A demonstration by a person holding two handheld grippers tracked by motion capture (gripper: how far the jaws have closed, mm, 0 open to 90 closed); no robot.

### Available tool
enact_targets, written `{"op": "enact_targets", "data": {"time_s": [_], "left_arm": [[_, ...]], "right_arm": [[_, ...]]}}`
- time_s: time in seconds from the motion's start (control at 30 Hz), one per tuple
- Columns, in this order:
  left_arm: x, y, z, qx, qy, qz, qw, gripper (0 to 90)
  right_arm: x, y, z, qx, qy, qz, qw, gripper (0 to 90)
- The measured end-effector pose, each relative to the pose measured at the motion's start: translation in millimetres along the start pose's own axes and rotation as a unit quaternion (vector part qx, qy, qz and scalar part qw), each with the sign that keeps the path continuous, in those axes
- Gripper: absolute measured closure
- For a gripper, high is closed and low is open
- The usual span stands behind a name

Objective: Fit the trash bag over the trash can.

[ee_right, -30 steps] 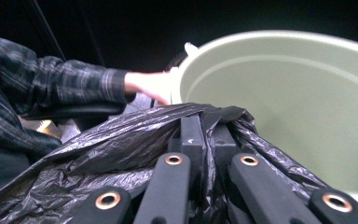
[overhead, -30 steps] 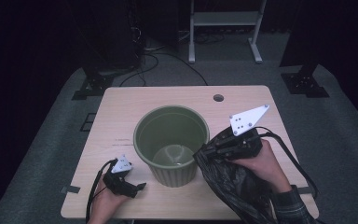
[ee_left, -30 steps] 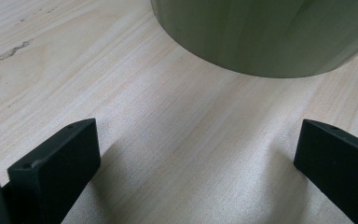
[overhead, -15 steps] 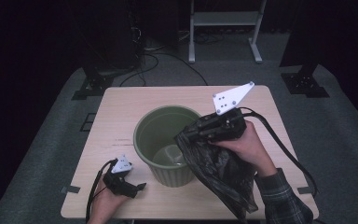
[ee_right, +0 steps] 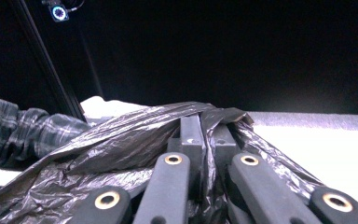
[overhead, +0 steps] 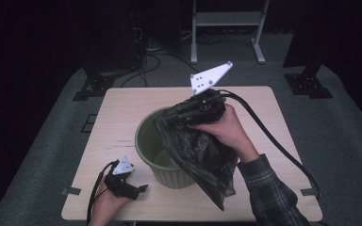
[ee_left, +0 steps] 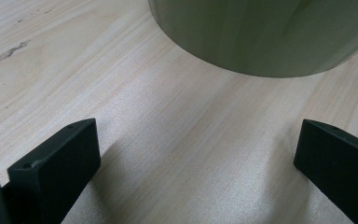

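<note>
Pretty dim room overall, with the light falling mostly on the bench (overhead: 122, 117), a pale wood top with rounded corners and a small round hole near its far edge. It sits on grey carpet (overhead: 42, 155) (a couple of tape marks stuck beside the bench). Behind it everything goes black: a white metal stand (overhead: 226, 21), dark stand feet (overhead: 92, 87) at left and right, and loose cables (overhead: 155, 56) snaking across the floor.

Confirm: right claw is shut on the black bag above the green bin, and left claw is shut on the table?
Not quite. The left claw is open, resting on the table, as the left gripper view shows. The right claw is shut on the bag above the bin.
</note>
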State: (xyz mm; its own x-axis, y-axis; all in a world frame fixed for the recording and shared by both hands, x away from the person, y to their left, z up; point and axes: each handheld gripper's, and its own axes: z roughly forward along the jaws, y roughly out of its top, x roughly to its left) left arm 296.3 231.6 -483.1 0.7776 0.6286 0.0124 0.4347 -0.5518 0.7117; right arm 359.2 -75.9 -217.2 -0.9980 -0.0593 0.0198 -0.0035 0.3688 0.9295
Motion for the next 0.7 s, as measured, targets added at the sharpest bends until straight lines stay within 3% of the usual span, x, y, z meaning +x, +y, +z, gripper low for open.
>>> {"op": "enact_targets", "data": {"time_s": [0.37, 0.7], "left_arm": [[-0.3, 0.0, 0.0, 0.0, -0.001, 0.001, 1.0, 0.0], [-0.8, -0.1, 0.0, -0.001, -0.002, 0.0, 1.0, 0.0]], "right_arm": [[-20.5, 34.0, 33.4, -0.012, 0.017, -0.014, 0.9997, 87.4], [-38.1, 40.8, 53.0, -0.025, 0.029, -0.006, 0.9992, 87.2]]}}
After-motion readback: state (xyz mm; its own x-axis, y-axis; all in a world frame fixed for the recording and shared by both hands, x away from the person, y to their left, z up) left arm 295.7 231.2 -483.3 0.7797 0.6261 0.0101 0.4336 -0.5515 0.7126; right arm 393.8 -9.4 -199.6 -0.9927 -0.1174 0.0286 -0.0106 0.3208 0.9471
